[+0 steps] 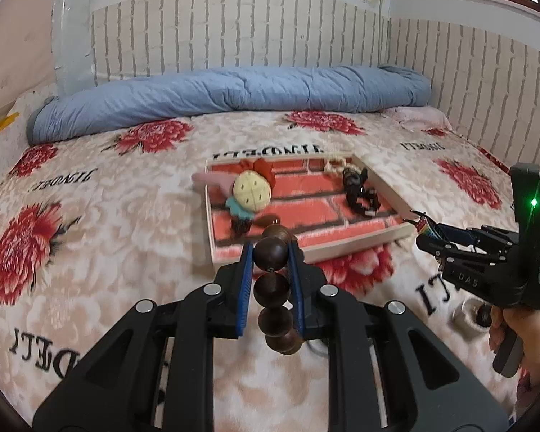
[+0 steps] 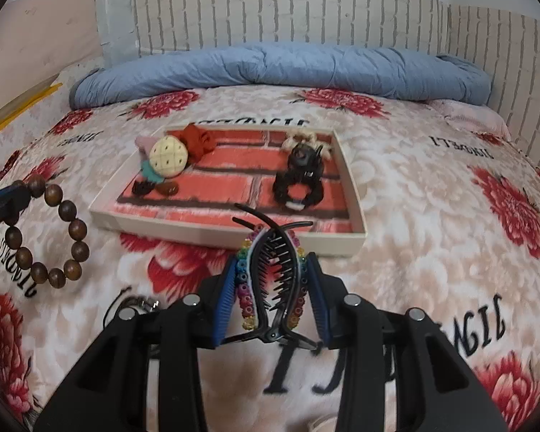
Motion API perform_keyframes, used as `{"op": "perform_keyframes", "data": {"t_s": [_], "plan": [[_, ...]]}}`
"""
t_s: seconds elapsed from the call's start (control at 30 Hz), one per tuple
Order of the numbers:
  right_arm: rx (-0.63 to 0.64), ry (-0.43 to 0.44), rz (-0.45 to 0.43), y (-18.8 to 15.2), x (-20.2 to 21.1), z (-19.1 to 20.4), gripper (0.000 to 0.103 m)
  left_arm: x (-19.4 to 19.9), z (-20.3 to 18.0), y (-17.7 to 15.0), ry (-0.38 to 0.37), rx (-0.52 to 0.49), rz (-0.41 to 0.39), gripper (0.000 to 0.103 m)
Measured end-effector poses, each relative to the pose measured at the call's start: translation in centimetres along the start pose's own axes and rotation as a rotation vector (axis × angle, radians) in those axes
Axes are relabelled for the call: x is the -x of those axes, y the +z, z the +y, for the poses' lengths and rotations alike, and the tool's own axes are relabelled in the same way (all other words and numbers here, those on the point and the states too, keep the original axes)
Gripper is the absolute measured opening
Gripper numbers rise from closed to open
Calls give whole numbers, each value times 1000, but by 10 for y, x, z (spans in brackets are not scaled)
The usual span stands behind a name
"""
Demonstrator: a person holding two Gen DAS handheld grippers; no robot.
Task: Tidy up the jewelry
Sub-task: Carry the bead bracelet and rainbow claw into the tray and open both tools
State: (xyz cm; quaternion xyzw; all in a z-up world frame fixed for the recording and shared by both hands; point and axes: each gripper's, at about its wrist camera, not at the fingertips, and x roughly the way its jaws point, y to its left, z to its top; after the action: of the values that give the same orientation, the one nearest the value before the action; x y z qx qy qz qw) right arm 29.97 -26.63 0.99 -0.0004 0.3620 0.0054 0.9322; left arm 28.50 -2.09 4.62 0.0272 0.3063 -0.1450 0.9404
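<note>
My left gripper is shut on a brown wooden bead bracelet, held above the bedspread just short of the tray; the bracelet also hangs at the left of the right wrist view. My right gripper is shut on a black banana hair clip with rainbow beads, near the tray's front edge; it shows at the right of the left wrist view. The shallow white tray with a red brick-pattern bottom holds a pineapple hair tie, a red scrunchie, black hair ties and a shell piece.
The tray lies on a floral bedspread. A rolled blue quilt lies along the far wall. A metal item with a black cord lies on the bed at front left of my right gripper. A small silver-and-dark object lies under the right hand.
</note>
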Motion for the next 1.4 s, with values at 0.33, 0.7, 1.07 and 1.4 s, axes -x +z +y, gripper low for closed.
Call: {"op": "perform_keyframes", "data": {"t_s": [0.33,0.7,1.07,1.4], "plan": [[-10,-18,5,39,-28,-15,38,-33,-11,46,3,3,4,18],[-6,-31,47,69,-82,-22,38,-113,-14,69,-20,40,86,18],[-29,-55,123,49,-130,-35,38,-167,25,36,37,108,197,18],[-3,-41,137,46,-141,-34,39,-183,31,22,82,118,228,27]]}}
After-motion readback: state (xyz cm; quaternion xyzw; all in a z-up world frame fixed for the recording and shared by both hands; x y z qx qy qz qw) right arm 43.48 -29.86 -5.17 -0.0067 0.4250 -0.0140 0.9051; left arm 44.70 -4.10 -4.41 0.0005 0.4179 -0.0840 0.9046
